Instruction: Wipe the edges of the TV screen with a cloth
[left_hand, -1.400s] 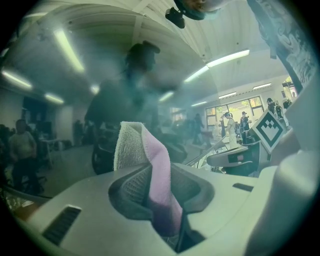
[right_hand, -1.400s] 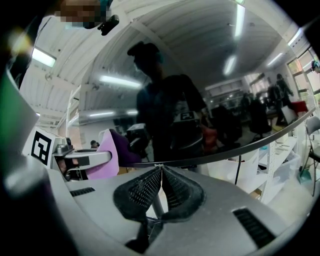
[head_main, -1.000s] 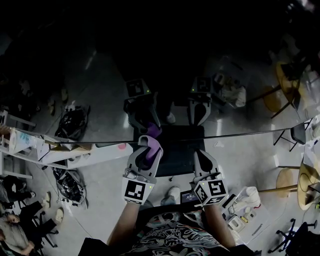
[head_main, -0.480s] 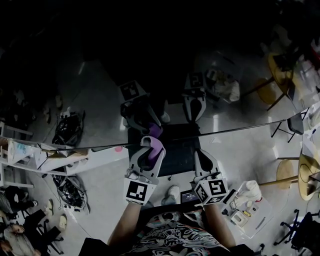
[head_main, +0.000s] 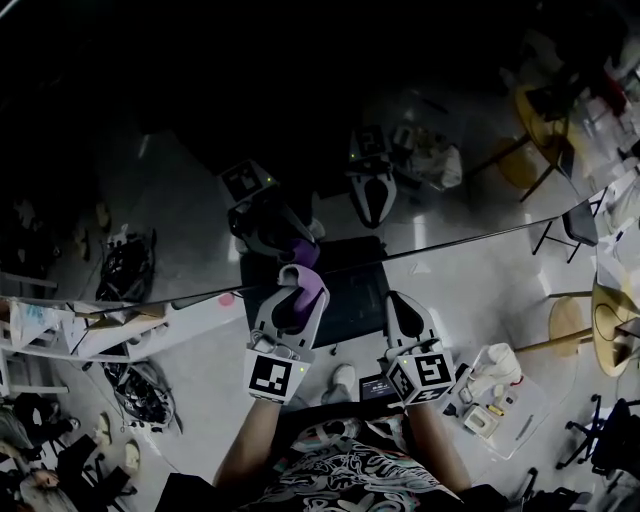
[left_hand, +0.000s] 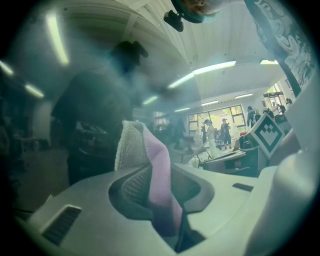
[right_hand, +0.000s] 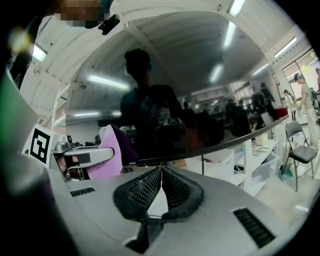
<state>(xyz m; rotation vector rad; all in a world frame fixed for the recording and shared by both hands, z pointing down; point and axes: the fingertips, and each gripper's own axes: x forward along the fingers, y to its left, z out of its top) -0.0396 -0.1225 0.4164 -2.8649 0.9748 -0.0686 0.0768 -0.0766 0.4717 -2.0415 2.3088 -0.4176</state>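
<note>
Left gripper view shows the left hand-held gripper (left_hand: 162, 189) clenched on a purple cloth (left_hand: 150, 155), which stands up from between its jaws. In the head view the cloth meets the lower edge of the TV screen (head_main: 450, 130). The right hand-held gripper (head_main: 398, 302), jaws together and empty, sits near it at the same edge.
</note>
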